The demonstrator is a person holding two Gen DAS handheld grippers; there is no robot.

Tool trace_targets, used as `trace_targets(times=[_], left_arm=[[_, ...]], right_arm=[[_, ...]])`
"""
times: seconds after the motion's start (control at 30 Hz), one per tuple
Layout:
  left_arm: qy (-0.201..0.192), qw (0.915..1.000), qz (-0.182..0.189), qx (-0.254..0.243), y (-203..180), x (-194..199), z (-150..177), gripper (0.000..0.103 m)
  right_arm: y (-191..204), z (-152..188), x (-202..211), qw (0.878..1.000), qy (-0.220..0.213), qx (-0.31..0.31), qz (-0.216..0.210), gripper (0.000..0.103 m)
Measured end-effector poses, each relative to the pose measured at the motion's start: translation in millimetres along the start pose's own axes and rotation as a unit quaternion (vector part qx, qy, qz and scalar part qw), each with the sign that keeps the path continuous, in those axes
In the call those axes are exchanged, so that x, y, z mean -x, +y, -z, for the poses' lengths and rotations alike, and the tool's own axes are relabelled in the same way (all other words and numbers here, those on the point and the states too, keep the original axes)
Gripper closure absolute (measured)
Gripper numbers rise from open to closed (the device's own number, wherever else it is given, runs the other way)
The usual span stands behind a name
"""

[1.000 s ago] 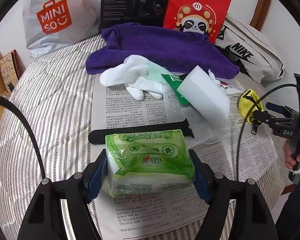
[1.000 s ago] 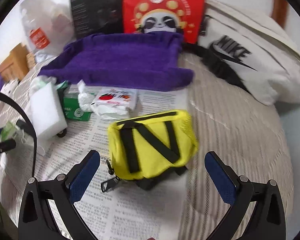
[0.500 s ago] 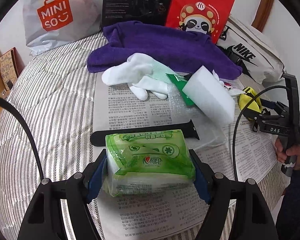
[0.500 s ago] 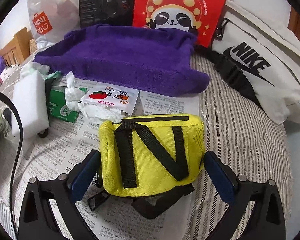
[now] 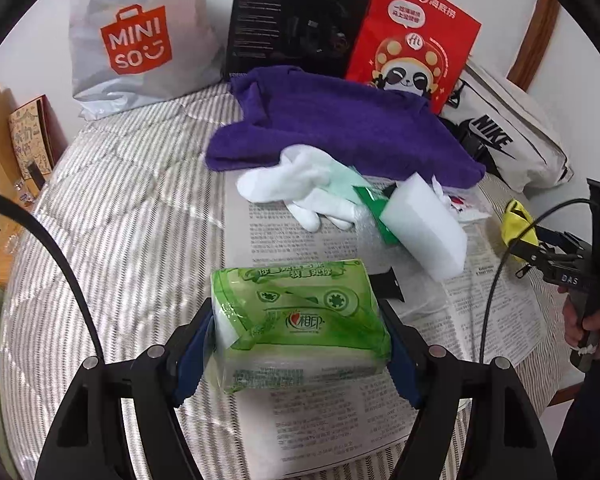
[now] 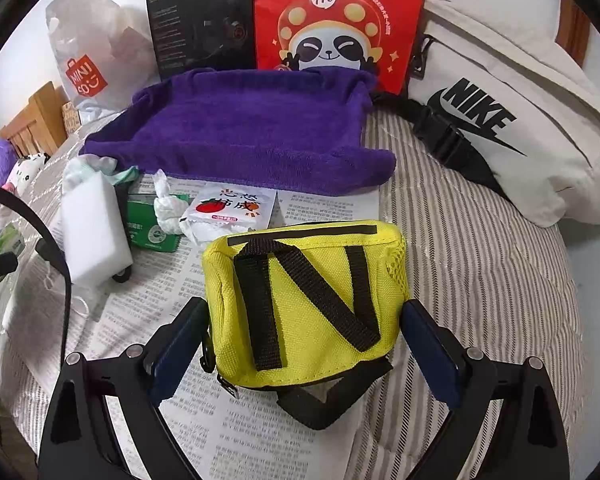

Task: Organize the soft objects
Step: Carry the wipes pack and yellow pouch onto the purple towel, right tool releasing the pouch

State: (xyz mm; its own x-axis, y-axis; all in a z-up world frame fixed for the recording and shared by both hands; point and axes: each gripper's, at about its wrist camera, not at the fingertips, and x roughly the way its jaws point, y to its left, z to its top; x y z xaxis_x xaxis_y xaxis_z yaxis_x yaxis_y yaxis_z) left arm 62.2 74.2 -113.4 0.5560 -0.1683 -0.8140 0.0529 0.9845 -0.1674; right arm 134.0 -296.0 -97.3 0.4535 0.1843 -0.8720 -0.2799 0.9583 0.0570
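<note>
My left gripper (image 5: 298, 344) is shut on a green tissue pack (image 5: 300, 320) and holds it above the newspaper (image 5: 284, 240). My right gripper (image 6: 304, 336) has its jaws on both sides of a yellow pouch with black straps (image 6: 304, 300), touching or nearly touching it; the pouch looks raised at the front. The pouch also shows in the left wrist view (image 5: 518, 226). A purple towel (image 6: 244, 128), white gloves (image 5: 300, 184), a white sponge block (image 6: 94, 228), a green packet (image 6: 148, 228) and a small tomato-print packet (image 6: 230, 208) lie on the bed.
A Miniso bag (image 5: 136, 36), a black box (image 5: 296, 20), a red panda bag (image 6: 336, 20) and a white Nike bag (image 6: 500, 116) stand along the wall. The striped bedspread (image 6: 480, 260) lies under the newspaper. Plush toys (image 6: 12, 164) sit far left.
The left gripper has lifted the tissue pack and moved it forward. The right gripper has advanced and closed in around the yellow pouch.
</note>
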Motion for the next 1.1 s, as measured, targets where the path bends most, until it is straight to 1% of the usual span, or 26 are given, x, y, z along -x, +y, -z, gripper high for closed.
trace_targets(times=[0.3,0.57,0.73,0.9,1.1], left_arm=[[-0.012,0.9998,-0.013,0.012,19.4,18.7,-22.9,0.029],[-0.032,0.9994,0.000,0.013,22.1,27.6,-56.1,0.029],[-0.040,0.9991,0.008,0.014,18.7,23.9,-77.4,0.029],[-0.048,0.9988,-0.001,0.009,12.6,14.7,-104.5,0.029],[-0.058,0.9983,-0.003,-0.009,2.5,0.3,-136.4,0.029]], right_arm=[[-1.1,-15.7,20.7,1.000,-0.007,-0.013,-0.004,0.008],[-0.3,-38.0,32.8,0.999,-0.018,-0.034,-0.017,0.008],[1.1,-59.7,34.3,0.999,-0.024,-0.039,-0.014,0.008],[2.7,-86.0,30.1,0.999,-0.032,-0.041,-0.014,0.008],[4.6,-117.4,18.0,0.998,-0.037,-0.043,-0.013,0.008]])
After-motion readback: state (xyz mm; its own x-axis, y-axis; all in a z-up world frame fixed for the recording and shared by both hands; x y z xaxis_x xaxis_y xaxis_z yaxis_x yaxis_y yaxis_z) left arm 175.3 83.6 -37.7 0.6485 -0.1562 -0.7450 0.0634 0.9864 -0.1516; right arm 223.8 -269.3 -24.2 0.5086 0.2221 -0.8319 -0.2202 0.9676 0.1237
